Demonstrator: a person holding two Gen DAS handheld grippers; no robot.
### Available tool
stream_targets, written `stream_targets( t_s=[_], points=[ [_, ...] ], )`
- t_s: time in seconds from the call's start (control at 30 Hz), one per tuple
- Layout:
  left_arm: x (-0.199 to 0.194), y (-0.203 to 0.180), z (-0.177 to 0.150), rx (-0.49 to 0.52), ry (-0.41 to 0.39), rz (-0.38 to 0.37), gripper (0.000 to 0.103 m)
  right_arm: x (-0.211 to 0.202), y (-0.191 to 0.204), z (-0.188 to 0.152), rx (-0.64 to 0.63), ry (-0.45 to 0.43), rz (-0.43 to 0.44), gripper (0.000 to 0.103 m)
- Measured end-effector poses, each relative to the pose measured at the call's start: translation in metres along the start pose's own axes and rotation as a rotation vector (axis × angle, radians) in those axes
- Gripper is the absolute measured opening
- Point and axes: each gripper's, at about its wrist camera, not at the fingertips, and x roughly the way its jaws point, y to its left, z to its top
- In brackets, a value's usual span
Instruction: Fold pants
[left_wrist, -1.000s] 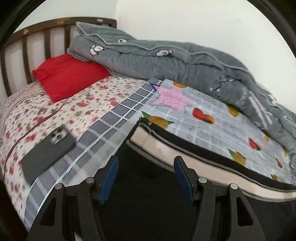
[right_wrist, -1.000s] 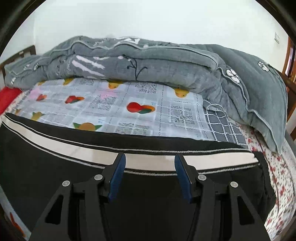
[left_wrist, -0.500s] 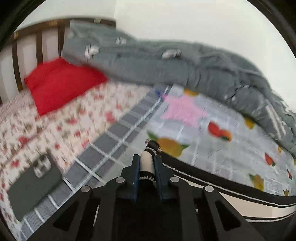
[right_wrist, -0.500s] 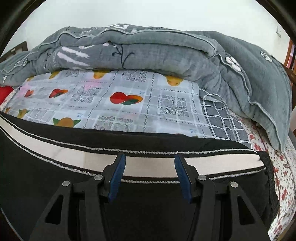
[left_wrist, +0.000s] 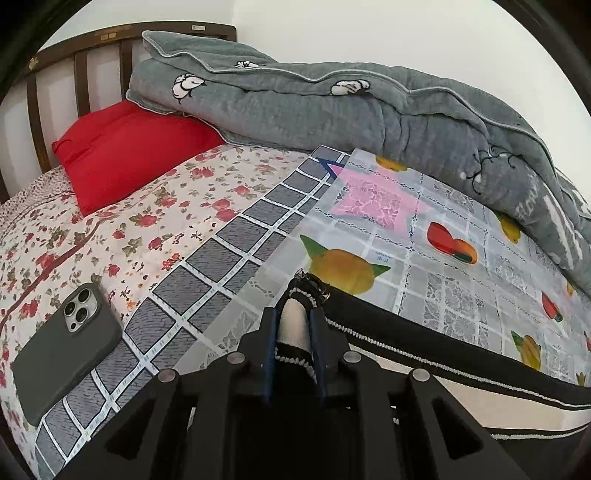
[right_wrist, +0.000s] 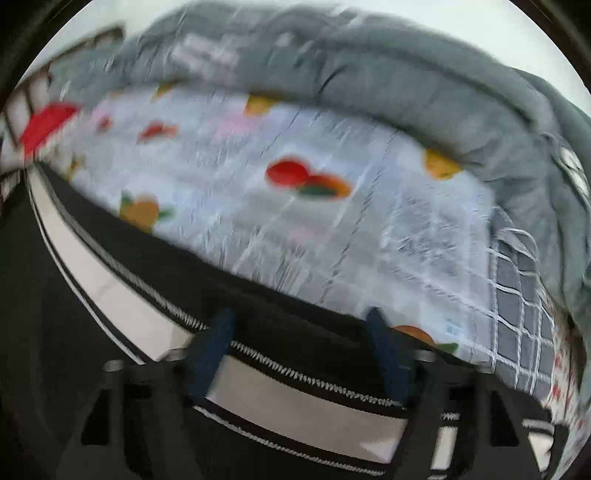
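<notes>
Our left gripper (left_wrist: 293, 332) pinches the pants (left_wrist: 461, 373) hem at 6 o'clock; our right gripper (right_wrist: 301, 354) hovers over the stripe, fingers spread.

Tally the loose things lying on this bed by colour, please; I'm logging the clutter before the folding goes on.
Black: 1, black pants with a cream side stripe
Red: 1, red pillow
Grey: 2, grey quilted comforter and dark grey phone
Total: 4
</notes>
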Motion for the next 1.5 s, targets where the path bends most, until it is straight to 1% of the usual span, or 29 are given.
stream_targets(
  t_s=[0.03, 0.07, 0.1, 0.17, 0.2, 0.23, 0.3, 0.33, 0.37, 0.4, 0.43, 0.47, 0.5, 0.53, 0.57, 0.6, 0.63, 0.73, 0.77, 0.83, 0.87, 0.9, 0.93, 1.03, 1.13, 1.2, 1.3, 1.43, 1.5],
  points=[
    [-0.001, 0.000, 0.000, 0.002, -0.002, 0.000, 0.018, 0.000, 0.006, -0.001, -0.066, -0.008, -0.030, 0.022],
    [-0.004, 0.000, -0.001, 0.005, -0.013, -0.004, 0.018, -0.003, 0.008, -0.001, -0.091, -0.011, -0.033, 0.002],
    [-0.009, 0.002, 0.000, 0.001, -0.034, -0.011, 0.018, -0.012, 0.003, 0.000, -0.067, -0.033, -0.002, 0.002],
    [-0.016, 0.006, 0.000, -0.026, -0.070, -0.025, 0.018, -0.036, -0.006, 0.000, -0.040, -0.136, 0.009, 0.002],
    [-0.013, 0.006, 0.000, -0.042, -0.069, -0.013, 0.018, -0.040, -0.010, 0.000, -0.025, -0.156, 0.018, 0.002],
    [-0.007, 0.003, 0.000, -0.038, -0.052, 0.006, 0.018, -0.034, -0.012, 0.001, -0.005, -0.153, 0.011, 0.002],
    [0.007, -0.006, -0.001, -0.009, -0.005, 0.062, 0.018, -0.008, -0.007, 0.001, -0.013, -0.090, -0.025, 0.002],
    [0.008, -0.010, -0.001, 0.009, 0.000, 0.083, 0.018, 0.007, -0.002, 0.000, -0.009, -0.074, -0.070, 0.003],
    [0.006, -0.013, 0.000, 0.024, 0.001, 0.103, 0.019, 0.009, -0.001, 0.002, 0.009, -0.090, -0.096, 0.003],
    [0.003, -0.015, 0.000, 0.035, 0.000, 0.112, 0.024, 0.008, -0.005, 0.005, 0.050, -0.095, -0.118, 0.004],
    [-0.002, -0.016, -0.001, 0.050, 0.007, 0.124, 0.029, 0.006, -0.011, 0.008, 0.099, -0.085, -0.125, 0.010],
    [-0.007, -0.017, -0.002, 0.061, 0.013, 0.134, 0.041, -0.001, -0.021, 0.009, 0.157, -0.085, -0.115, 0.012],
    [-0.015, -0.016, -0.006, 0.066, 0.007, 0.143, 0.048, -0.012, -0.031, 0.005, 0.197, -0.095, -0.112, 0.012],
    [-0.023, -0.014, -0.009, 0.067, -0.004, 0.139, 0.050, -0.030, -0.043, -0.006, 0.253, -0.134, -0.106, 0.013],
    [-0.031, -0.013, -0.012, 0.068, -0.012, 0.130, 0.053, -0.044, -0.052, -0.018, 0.298, -0.169, -0.107, 0.021],
    [-0.039, -0.010, -0.017, 0.061, -0.013, 0.117, 0.055, -0.051, -0.058, -0.026, 0.322, -0.179, -0.126, 0.026],
    [-0.044, -0.009, -0.020, 0.049, -0.007, 0.108, 0.055, -0.054, -0.065, -0.037, 0.345, -0.168, -0.167, 0.036],
    [-0.059, -0.009, -0.034, 0.013, 0.017, 0.087, 0.055, -0.027, -0.073, -0.044, 0.356, -0.089, -0.173, 0.038],
    [-0.067, -0.010, -0.040, 0.002, 0.026, 0.081, 0.055, -0.025, -0.072, -0.044, 0.353, -0.087, -0.180, 0.038],
    [-0.081, -0.010, -0.051, -0.011, 0.035, 0.063, 0.055, -0.038, -0.066, -0.042, 0.369, -0.105, -0.202, 0.037],
    [-0.089, -0.009, -0.058, -0.021, 0.032, 0.054, 0.055, -0.049, -0.062, -0.042, 0.390, -0.128, -0.191, 0.039],
    [-0.098, -0.006, -0.065, -0.032, 0.030, 0.049, 0.055, -0.059, -0.058, -0.044, 0.401, -0.150, -0.176, 0.042],
    [-0.109, -0.001, -0.075, -0.050, 0.032, 0.038, 0.055, -0.070, -0.047, -0.047, 0.400, -0.174, -0.163, 0.047],
    [-0.128, 0.015, -0.097, -0.093, 0.041, -0.033, 0.055, -0.089, -0.020, -0.057, 0.366, -0.205, -0.174, 0.060],
    [-0.138, 0.037, -0.121, -0.161, 0.049, -0.112, 0.058, -0.108, 0.009, -0.073, 0.331, -0.246, -0.178, 0.060],
    [-0.133, 0.046, -0.131, -0.193, 0.067, -0.166, 0.059, -0.119, 0.019, -0.085, 0.341, -0.260, -0.192, 0.060],
    [-0.120, 0.060, -0.141, -0.251, 0.071, -0.262, 0.059, -0.130, 0.030, -0.103, 0.370, -0.265, -0.126, 0.060],
    [-0.099, 0.075, -0.134, -0.349, 0.049, -0.361, 0.059, -0.143, 0.045, -0.128, 0.424, -0.266, -0.101, 0.060],
    [-0.083, 0.085, -0.127, -0.411, 0.039, -0.391, 0.059, -0.152, 0.052, -0.144, 0.464, -0.269, -0.098, 0.060]
  ],
)
